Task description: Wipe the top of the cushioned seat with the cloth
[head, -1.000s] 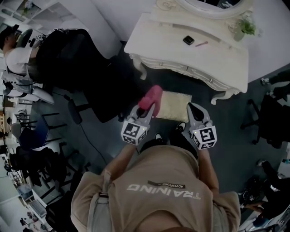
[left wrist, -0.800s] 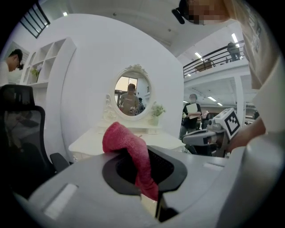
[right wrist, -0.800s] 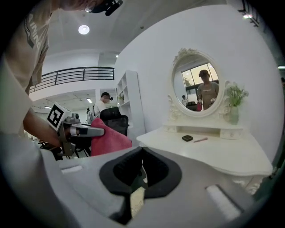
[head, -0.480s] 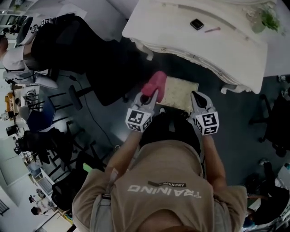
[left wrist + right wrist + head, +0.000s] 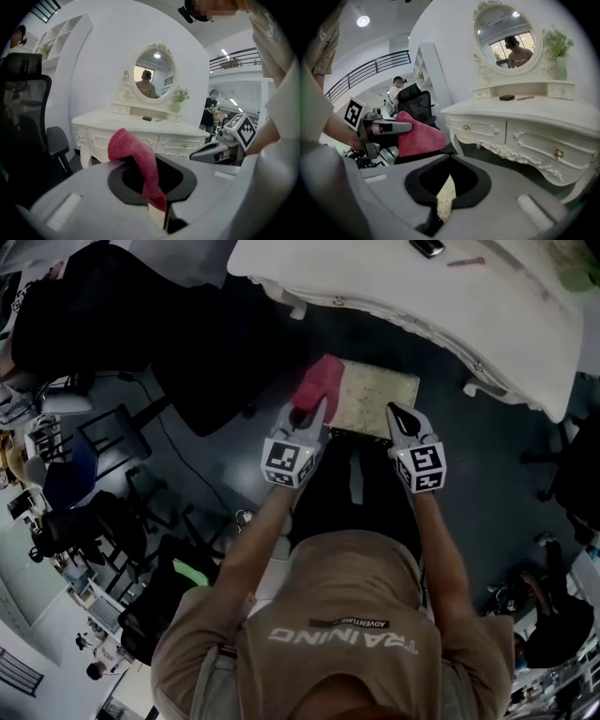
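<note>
The cushioned seat (image 5: 382, 401) is a cream patterned square in front of the dressing table. My left gripper (image 5: 311, 414) hangs over its left near corner, shut on a pink cloth (image 5: 319, 385) that sticks out past the jaws. In the left gripper view the cloth (image 5: 136, 159) droops between the jaws. My right gripper (image 5: 397, 418) is at the seat's right near edge, shut with nothing in it. Through the gap in its jaws a strip of the seat (image 5: 443, 199) shows. The right gripper view also shows the left gripper (image 5: 386, 126) holding the cloth (image 5: 421, 137).
A white dressing table (image 5: 450, 306) stands just beyond the seat, with a small dark object (image 5: 427, 247) and a pink pen (image 5: 466, 261) on top. Its oval mirror (image 5: 154, 75) rises behind. A black office chair (image 5: 84, 315) stands at the left. Dark floor surrounds the seat.
The view has shifted forward, so seat and table sit higher in the frame. Both grippers stay at the seat's near edge, the left still holding the cloth.
</note>
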`<move>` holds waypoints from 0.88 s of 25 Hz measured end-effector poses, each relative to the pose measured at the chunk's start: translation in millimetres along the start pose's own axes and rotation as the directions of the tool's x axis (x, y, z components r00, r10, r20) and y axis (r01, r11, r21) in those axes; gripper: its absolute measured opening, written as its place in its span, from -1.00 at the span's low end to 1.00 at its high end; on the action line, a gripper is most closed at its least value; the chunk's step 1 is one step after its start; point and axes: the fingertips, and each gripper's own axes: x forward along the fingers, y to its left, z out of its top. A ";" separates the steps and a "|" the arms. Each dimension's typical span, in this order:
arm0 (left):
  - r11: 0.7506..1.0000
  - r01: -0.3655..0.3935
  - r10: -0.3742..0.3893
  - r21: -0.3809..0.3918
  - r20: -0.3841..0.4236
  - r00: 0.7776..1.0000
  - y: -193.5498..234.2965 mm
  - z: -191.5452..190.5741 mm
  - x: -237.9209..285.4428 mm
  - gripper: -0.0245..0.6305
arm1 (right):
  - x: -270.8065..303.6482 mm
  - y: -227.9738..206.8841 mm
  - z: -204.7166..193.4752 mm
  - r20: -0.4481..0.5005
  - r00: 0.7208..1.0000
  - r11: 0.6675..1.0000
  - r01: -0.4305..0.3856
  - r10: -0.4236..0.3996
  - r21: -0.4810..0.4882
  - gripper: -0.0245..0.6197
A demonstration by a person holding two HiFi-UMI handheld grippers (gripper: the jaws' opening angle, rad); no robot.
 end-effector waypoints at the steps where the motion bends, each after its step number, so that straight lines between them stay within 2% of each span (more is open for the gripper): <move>1: 1.000 0.008 -0.008 -0.005 -0.006 1.000 7.6 -10.2 6.6 -0.83 | 11.2 -0.5 -8.0 -0.014 1.000 1.000 0.007 -0.007 -0.003 -0.91; 10: 0.998 0.070 -0.069 0.007 -0.088 0.994 62.5 -115.4 73.7 -0.83 | 99.0 -8.3 -80.5 -0.102 0.995 1.000 0.014 -0.014 -0.001 -0.91; 13: 0.994 0.107 -0.106 0.002 -0.106 0.989 67.6 -141.0 93.2 -0.83 | 120.3 -15.8 -107.7 -0.129 0.991 0.999 0.024 -0.020 0.027 -0.91; 16: 0.991 0.126 -0.119 0.041 -0.131 0.984 76.3 -160.1 108.4 -0.83 | 142.0 -20.3 -122.8 -0.140 0.990 0.999 0.026 -0.020 0.039 -0.91; 22: 0.996 0.084 -0.081 0.008 -0.159 0.984 116.9 -206.9 127.1 -0.83 | 180.7 -25.4 -150.6 -0.141 0.990 0.997 0.031 -0.021 0.067 -0.91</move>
